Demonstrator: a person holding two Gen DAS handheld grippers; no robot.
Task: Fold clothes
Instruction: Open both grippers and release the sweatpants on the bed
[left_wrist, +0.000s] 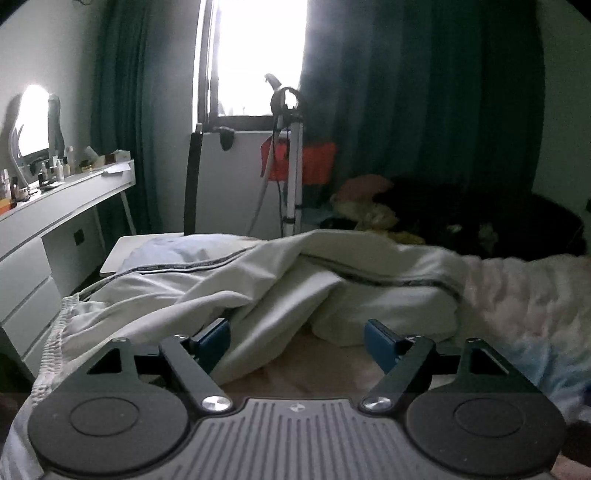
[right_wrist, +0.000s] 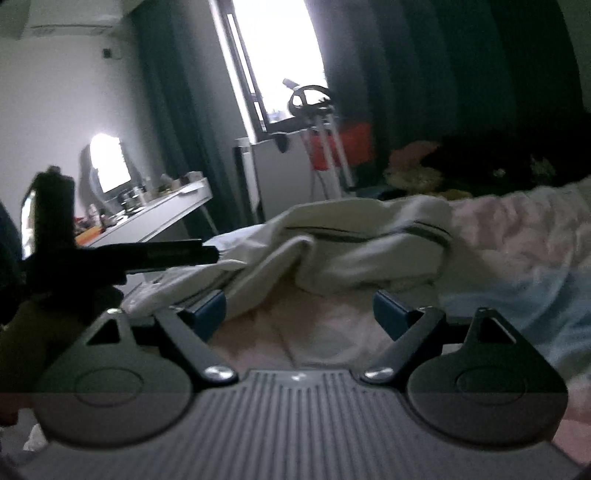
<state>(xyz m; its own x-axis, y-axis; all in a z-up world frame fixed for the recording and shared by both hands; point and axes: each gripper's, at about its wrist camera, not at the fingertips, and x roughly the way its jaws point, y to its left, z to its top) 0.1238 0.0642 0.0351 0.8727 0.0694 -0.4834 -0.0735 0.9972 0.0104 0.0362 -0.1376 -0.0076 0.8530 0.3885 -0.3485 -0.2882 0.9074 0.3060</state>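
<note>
The left gripper has its blue fingers spread wide and holds nothing; a fold of the cream garment droops between them and covers the tip of the left-hand pad, though whether cloth touches it is hard to tell; the rest of the garment lies heaped just ahead on the bed, a dark piping stripe running along its seams. The right gripper likewise stands spread and empty; the garment lies just beyond its fingers, one edge brushing past the left-hand pad, bare pink sheet between the two. Both lower frames are filled by the gripper bodies, which hide whatever lies beneath. In the right view a dark, blurred device cuts in from the left; a strip of lettering on it is too smeared to read. Farther out, a white worktop carries small bottles whose labels are too tiny to make out; a mirror and the window are blown out; the dark heap by the curtain is lost in shadow.
</note>
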